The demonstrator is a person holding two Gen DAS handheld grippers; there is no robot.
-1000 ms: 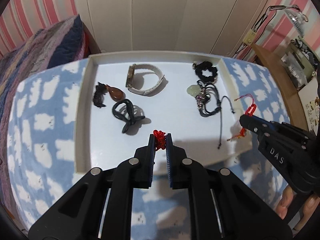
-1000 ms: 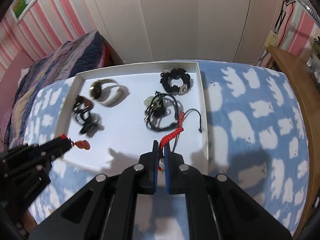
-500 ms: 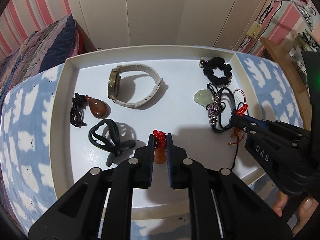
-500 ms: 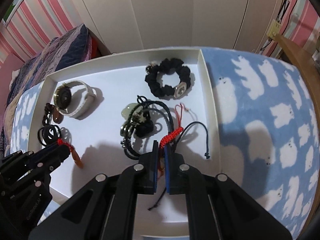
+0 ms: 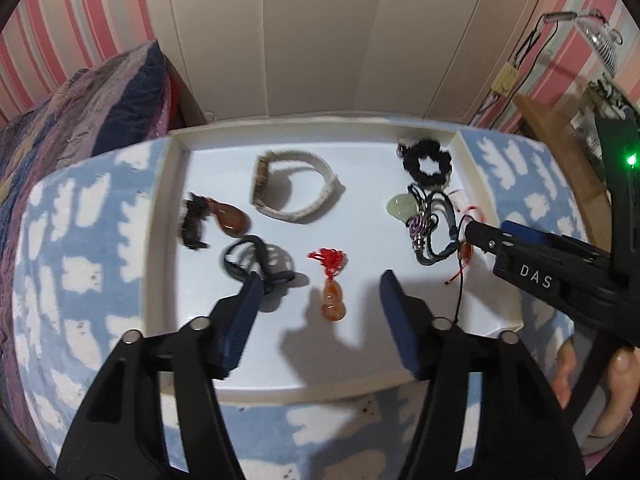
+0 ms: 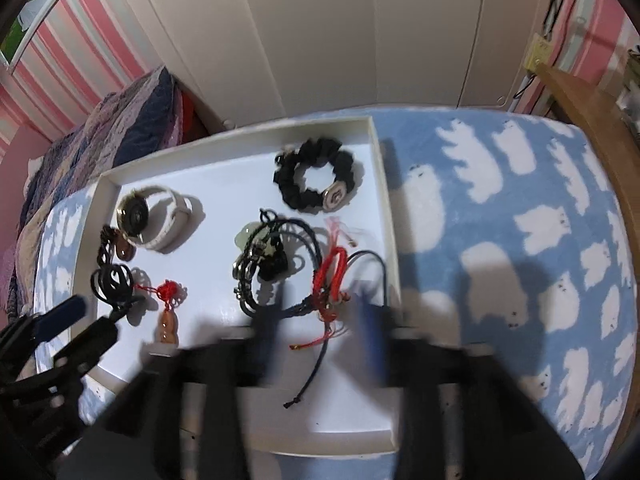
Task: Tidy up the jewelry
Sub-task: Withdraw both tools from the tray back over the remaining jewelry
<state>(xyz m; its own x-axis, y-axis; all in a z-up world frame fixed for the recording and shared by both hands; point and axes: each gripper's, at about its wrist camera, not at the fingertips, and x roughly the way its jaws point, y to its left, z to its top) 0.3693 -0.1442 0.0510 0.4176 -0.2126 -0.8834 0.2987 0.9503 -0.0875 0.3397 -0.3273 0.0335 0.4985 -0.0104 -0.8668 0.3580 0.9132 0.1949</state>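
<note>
A white tray holds jewelry. My left gripper is open above an orange gourd pendant with a red knot, which lies on the tray floor; it also shows in the right wrist view. My right gripper is open and blurred over a red cord bracelet lying on the tray near its right wall. Also in the tray are a white watch, a black scrunchie, a pile of dark cord bracelets with a green stone, a brown pendant and a black clip.
The tray rests on a blue cloth with white cloud shapes. A patterned quilt lies at the left. White cupboard doors stand behind. A wooden desk edge is at the right.
Both grippers have opened. The gourd pendant and the red cord bracelet were let go and now lie on the tray. Both grippers have drawn back slightly.
</note>
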